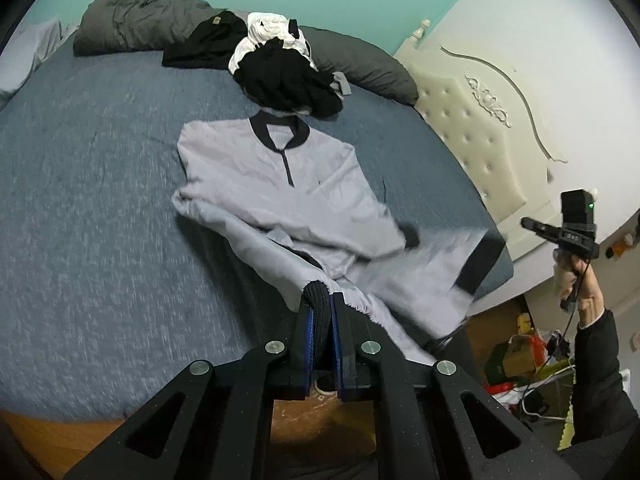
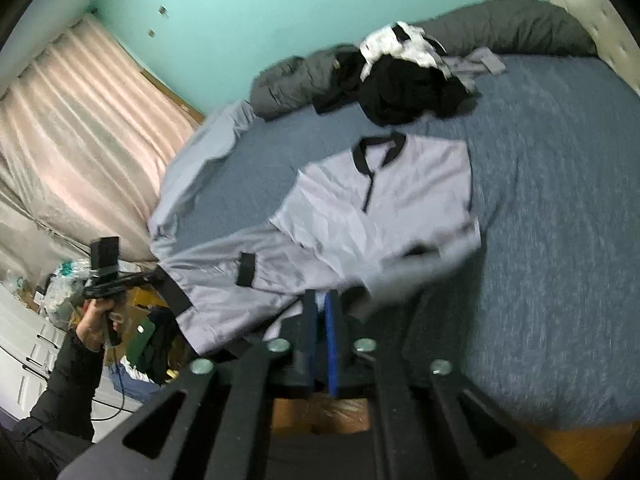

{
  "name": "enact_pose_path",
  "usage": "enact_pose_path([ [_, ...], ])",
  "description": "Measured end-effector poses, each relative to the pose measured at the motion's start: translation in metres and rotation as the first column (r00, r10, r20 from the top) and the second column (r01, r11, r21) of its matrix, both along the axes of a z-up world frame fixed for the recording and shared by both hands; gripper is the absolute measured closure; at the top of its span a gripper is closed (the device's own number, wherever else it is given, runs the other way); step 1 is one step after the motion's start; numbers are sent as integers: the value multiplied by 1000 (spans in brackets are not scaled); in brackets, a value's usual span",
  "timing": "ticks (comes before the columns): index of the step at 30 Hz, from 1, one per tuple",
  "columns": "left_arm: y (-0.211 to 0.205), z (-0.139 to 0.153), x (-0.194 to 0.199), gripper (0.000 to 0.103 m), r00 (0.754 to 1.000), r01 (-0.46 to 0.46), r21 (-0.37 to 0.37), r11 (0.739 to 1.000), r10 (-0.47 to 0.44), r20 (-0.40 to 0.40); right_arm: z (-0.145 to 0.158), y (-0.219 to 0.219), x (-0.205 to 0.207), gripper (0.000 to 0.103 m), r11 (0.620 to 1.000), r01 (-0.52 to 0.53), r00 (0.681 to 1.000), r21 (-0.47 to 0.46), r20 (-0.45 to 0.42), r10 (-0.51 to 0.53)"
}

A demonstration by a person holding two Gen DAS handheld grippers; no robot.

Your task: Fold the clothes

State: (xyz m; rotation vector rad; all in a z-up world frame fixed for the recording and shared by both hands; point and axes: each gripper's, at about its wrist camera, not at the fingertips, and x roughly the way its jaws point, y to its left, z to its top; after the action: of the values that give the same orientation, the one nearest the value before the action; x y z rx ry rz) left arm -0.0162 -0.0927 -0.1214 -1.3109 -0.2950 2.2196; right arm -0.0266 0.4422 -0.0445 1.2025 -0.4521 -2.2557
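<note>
A light grey jacket [image 1: 280, 184] with a black collar lies front up on the blue bed [image 1: 92, 216]. Its lower part is lifted off the mattress. My left gripper [image 1: 323, 300] is shut on the jacket's black ribbed hem. The right gripper [image 1: 526, 222] shows at the right edge, held by a hand, close to the hem's other black corner. In the right wrist view my right gripper [image 2: 320, 298] has its jaws together with pale jacket [image 2: 380, 200] fabric between the fingers, though blur hides the detail. The left gripper [image 2: 152, 276] there meets the black hem band.
A heap of black and white clothes [image 1: 288, 76] sits just beyond the collar, with grey bedding [image 1: 132, 20] behind it. A cream padded headboard [image 1: 480, 120] stands to the right. Pink curtains [image 2: 80, 120] hang at the far side. Clutter [image 1: 516, 356] covers the floor beside the bed.
</note>
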Motion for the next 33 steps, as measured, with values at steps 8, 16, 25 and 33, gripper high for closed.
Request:
enact_pose_path([
  [8,15,-25,-17,95,999,23,5,1000,-23,41,-50,14,-41,100,994,56,991,92,118,-67],
  [16,11,-26,-22,95,999,19,0,1000,-19,46,-179,29,-42,97,983,146,912,111,371,-178],
  [25,12,-27,-21,95,999,26,3,1000,-26,44,-247,23,-19,58,978,178,833,112,512,-211],
  [33,11,-27,-24,95,999,27,9,1000,-27,45,-267,18,-10,58,980,187,798,68,572,-192],
])
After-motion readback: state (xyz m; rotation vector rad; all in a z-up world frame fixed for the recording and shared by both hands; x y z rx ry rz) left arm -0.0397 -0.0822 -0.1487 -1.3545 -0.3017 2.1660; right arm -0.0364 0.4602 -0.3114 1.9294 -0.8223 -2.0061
